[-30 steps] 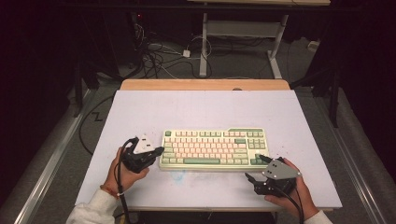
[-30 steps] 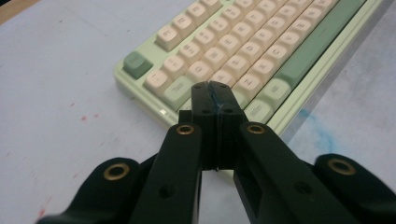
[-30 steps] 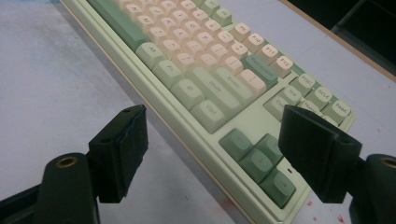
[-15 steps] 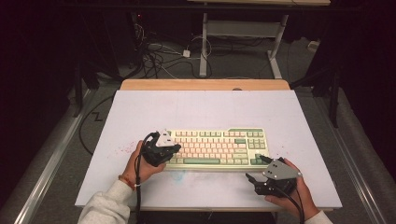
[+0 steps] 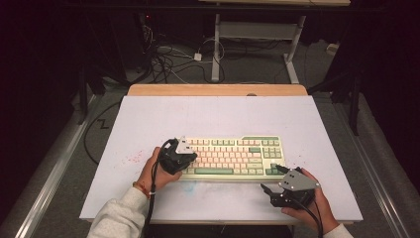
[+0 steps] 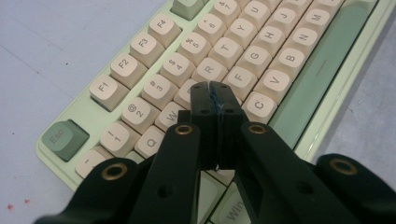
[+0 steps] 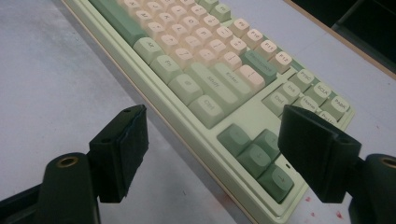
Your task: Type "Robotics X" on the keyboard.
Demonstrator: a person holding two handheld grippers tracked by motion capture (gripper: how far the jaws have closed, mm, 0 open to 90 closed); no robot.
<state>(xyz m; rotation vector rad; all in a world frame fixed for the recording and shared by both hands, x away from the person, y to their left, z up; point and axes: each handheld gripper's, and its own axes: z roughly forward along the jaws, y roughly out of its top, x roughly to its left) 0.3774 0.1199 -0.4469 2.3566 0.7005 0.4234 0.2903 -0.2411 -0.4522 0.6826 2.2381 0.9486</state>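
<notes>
**Dark room around a pale table**

A pale table top (image 5: 148,119) with a wooden far edge (image 5: 218,89) lies beyond the jaws. Farther off, a white frame (image 5: 216,49) stands on a grey floor (image 5: 277,64) strewn with tangled cables (image 5: 168,54). Black gloom hems both sides; light falls only on the table.

Pale green and cream on a washed-out lilac-white top.

The plastic keyboard with a pale green case (image 5: 233,157) carries cream letter keys, with darker sage green on its space bar, Esc and arrow keys. It sits on the flat whitish table sheet (image 5: 218,119), speckled with small red flecks, edged at the far side by a tan wooden strip (image 5: 218,89). The black left gripper (image 6: 212,95) and black right gripper (image 7: 212,140) each wear a grey plate.
</notes>
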